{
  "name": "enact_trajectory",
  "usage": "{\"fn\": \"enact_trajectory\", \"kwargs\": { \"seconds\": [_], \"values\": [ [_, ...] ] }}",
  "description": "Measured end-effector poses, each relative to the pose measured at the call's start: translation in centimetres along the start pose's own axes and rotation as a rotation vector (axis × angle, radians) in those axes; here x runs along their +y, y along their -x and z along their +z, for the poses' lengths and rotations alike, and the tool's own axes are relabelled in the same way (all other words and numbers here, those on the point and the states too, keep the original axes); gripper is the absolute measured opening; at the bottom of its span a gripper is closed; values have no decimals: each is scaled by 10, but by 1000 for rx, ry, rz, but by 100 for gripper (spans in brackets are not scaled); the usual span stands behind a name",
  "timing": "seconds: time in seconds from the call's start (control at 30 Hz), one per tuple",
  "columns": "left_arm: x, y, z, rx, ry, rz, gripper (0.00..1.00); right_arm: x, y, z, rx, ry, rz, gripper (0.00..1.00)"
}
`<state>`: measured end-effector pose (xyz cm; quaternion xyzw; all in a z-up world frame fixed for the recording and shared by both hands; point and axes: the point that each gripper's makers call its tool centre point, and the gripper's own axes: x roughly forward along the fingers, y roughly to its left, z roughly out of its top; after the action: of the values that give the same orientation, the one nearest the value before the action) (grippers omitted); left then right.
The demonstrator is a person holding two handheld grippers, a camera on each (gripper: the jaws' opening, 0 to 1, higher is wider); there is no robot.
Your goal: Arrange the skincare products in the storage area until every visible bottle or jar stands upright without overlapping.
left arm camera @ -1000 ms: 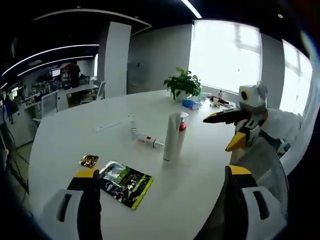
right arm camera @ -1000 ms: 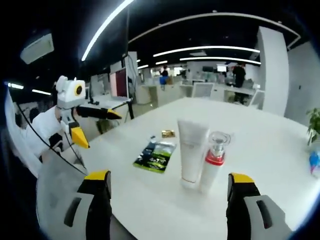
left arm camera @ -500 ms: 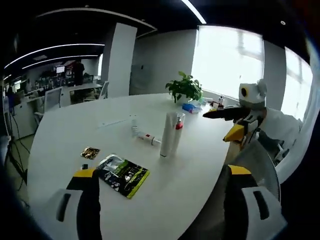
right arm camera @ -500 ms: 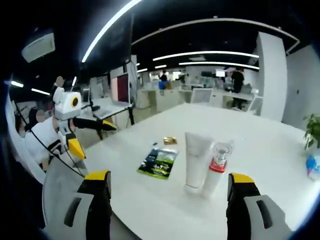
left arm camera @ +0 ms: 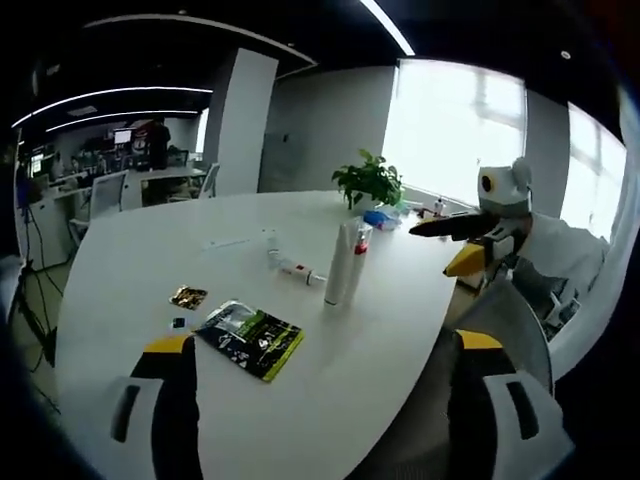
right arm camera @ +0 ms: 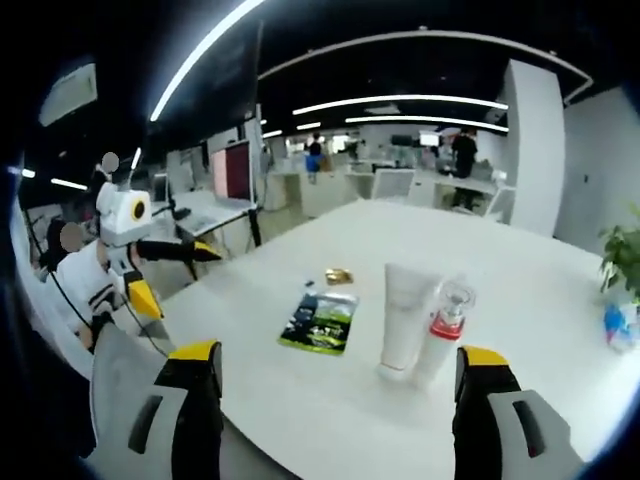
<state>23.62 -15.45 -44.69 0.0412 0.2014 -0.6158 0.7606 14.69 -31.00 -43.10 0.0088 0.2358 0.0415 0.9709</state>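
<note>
From my left tongs [left arm camera: 318,400], spread apart with nothing between them, I look across the round white tabletop [left arm camera: 130,260]. Going left to right there is a small gold foil packet [left arm camera: 188,297], a flat dark green sachet [left arm camera: 252,339], a small white tube lying on its side [left arm camera: 297,270], then the tall white squeeze tube [left arm camera: 339,265] standing on its cap, with the clear pump bottle with a red collar [left arm camera: 358,262] upright just beside it, possibly touching. My right tongs [right arm camera: 338,405] are likewise spread and empty, held back off the table edge. I judge those two upright ones done; the lying small tube looks like what is left, while the flat packets cannot stand anyway.
</note>
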Motion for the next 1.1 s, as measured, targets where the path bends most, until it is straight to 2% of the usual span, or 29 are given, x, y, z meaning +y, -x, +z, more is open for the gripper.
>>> {"fn": "enact_trajectory", "kwargs": {
  "seconds": [0.27, 0.4, 0.57, 0.8, 1.1],
  "values": [
    [0, -1, 3, -28, -1, -37, 100, 2, 3, 4, 5, 25, -34, 100],
    [5, -7, 3, -14, 6, -42, 100, -5, 8, 7, 4, 28, -44, 100],
    [2, -11, 6, -34, 31, -42, 100, -20, 10, 10, 18, 63, -45, 100],
    [1, -22, 7, -38, 56, 22, 100, -38, 7, 17, 19, 99, -1, 100],
    [-17, -33, 17, -71, 75, 87, 100, -66, 5, 24, 12, 135, 68, 99]
  ]
}}
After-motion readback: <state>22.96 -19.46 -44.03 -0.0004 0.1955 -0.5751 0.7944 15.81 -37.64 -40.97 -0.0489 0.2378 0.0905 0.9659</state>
